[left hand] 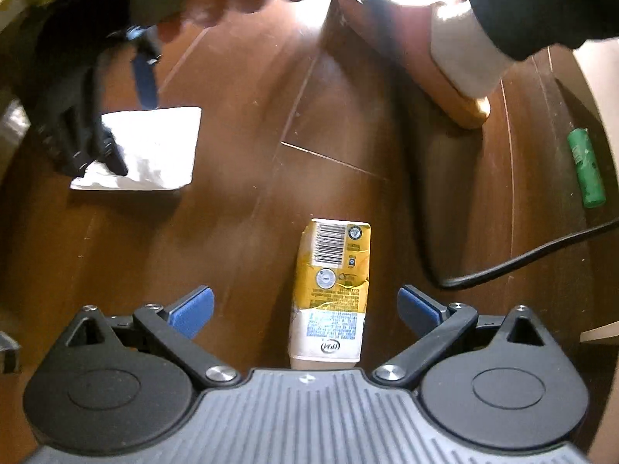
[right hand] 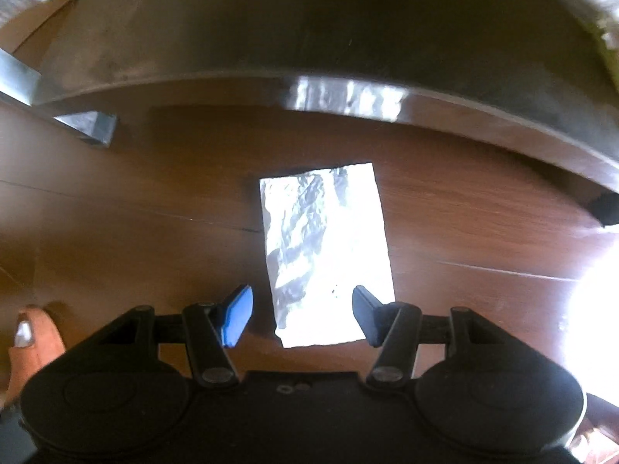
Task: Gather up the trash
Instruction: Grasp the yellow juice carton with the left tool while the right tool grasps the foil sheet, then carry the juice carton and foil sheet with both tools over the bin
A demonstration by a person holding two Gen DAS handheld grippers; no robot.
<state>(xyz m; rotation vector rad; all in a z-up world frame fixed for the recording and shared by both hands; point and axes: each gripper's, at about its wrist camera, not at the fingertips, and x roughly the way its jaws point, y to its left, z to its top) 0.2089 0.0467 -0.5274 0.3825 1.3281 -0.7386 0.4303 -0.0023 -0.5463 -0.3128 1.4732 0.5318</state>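
A flattened yellow and white drink carton (left hand: 330, 290) lies on the brown wooden floor (left hand: 240, 201). My left gripper (left hand: 305, 311) hangs over it, open, with the carton's near end between the blue pads (left hand: 193, 311) but untouched. A shiny silver foil wrapper (right hand: 325, 251) lies on the floor in the right wrist view. My right gripper (right hand: 303, 315) is open just above the wrapper's near end. The left wrist view also shows the foil wrapper (left hand: 147, 150) at the left, with the right gripper (left hand: 112, 123) over it.
A green cylinder (left hand: 586, 166) and a black cable (left hand: 534, 259) lie at the right. The person's foot in a slipper and white sock (left hand: 460, 65) stands beyond the carton. A low dark curved table top (right hand: 348, 58) and metal leg (right hand: 89, 127) sit behind the wrapper.
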